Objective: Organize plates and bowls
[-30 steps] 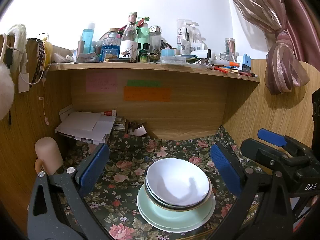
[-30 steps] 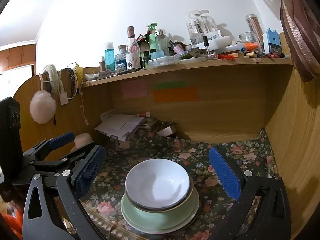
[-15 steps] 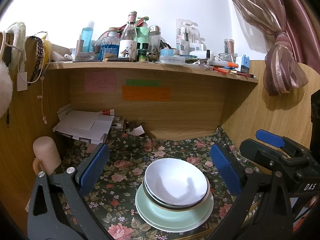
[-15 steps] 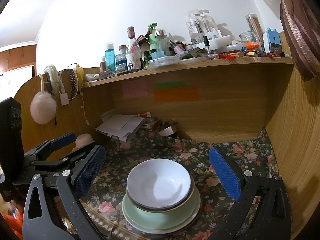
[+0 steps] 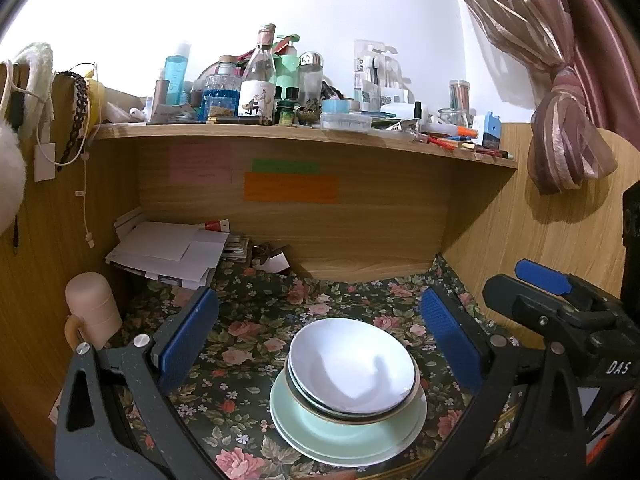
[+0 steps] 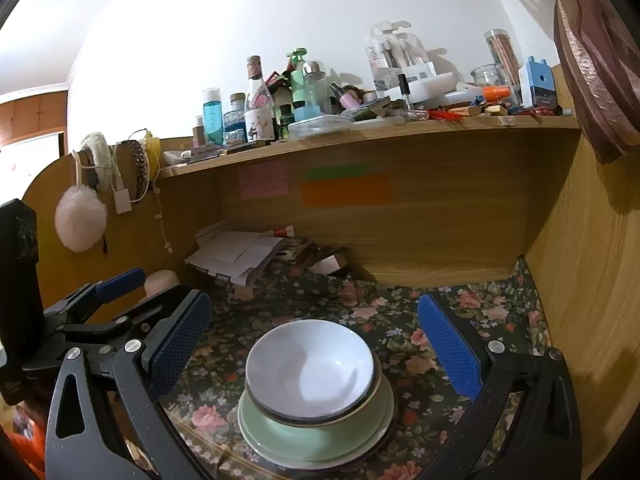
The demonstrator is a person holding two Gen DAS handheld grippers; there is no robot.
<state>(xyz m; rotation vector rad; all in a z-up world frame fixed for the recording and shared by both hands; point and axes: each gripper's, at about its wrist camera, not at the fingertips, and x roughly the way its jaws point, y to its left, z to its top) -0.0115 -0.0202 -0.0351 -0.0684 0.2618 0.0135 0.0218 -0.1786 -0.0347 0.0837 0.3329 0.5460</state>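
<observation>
Left wrist view: left gripper (image 5: 320,332) spread wide, blue pads holding nothing.
Right wrist view: right gripper (image 6: 316,338) likewise wide apart and empty.
Stack: white bowl (image 5: 352,364) nested on other bowls, resting on a pale green plate (image 5: 344,436) with another plate edge beneath it.
Stack location: on the floral tablecloth (image 5: 248,340), in the wooden desk nook below the cluttered shelf (image 5: 304,136).
Stack versus left gripper: between the two pads and below them, nearer the right pad; no contact.
Stack versus right gripper: roughly centred between the pads, lower in view; no contact.
Grippers: side by side, each showing at the edge of the other's view.
Nearby: paper pile (image 5: 168,252) at the back left, well apart from the stack.
</observation>
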